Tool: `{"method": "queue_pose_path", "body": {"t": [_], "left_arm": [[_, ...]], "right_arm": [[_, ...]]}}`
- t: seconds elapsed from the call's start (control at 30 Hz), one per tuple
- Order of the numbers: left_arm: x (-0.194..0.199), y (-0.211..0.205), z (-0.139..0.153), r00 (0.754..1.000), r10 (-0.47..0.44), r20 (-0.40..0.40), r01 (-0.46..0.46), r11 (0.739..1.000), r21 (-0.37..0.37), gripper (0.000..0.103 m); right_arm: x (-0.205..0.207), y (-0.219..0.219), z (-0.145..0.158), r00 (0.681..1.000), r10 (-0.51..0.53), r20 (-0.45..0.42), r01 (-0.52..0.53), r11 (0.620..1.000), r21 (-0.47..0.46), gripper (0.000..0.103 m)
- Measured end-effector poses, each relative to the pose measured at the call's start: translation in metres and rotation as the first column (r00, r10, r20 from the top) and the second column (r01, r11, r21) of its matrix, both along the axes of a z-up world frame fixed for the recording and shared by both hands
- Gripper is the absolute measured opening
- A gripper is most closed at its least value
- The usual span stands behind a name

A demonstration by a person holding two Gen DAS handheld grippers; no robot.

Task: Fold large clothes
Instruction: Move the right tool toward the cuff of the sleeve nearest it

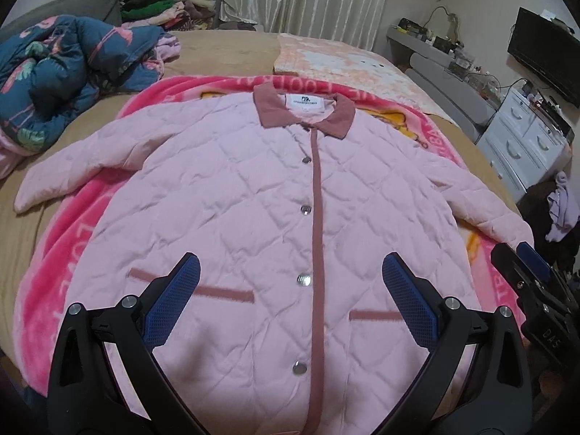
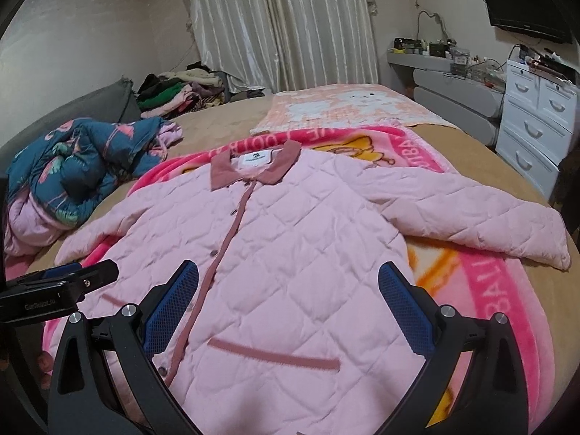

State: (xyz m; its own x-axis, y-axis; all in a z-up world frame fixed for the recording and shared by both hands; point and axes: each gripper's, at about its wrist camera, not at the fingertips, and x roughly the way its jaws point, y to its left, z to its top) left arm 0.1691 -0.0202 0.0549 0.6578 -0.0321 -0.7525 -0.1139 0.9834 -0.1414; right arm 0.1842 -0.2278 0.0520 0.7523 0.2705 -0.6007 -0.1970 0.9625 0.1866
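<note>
A pink quilted jacket (image 1: 253,210) lies flat, front up and buttoned, on a bright pink blanket (image 1: 54,253) on the bed, collar away from me, both sleeves spread out. It also shows in the right wrist view (image 2: 290,253). My left gripper (image 1: 290,275) is open and empty, hovering above the jacket's lower front over the button strip. My right gripper (image 2: 288,282) is open and empty above the jacket's lower right side, near a pocket trim (image 2: 272,357). Each gripper shows at the edge of the other's view: the right gripper (image 1: 525,264), the left gripper (image 2: 72,275).
A crumpled blue flowered quilt (image 1: 61,72) lies at the bed's left. A pile of clothes (image 1: 170,7) sits at the far left corner. A peach patterned blanket (image 1: 344,58) lies beyond the collar. White drawers (image 2: 536,123) and a TV (image 1: 543,50) stand at the right.
</note>
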Motion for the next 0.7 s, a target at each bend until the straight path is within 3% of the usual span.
{"method": "queue_pose_path", "body": {"t": [0.7], "left_arm": [[0.068,-0.047,-0.002,0.997,-0.063,-0.037,0.063,0.998,0.003,0.094]], "right_arm": [[0.056,-0.1,-0.018,0.967,-0.252,-0.038,0.253,0.966,0.043,0.099]]}}
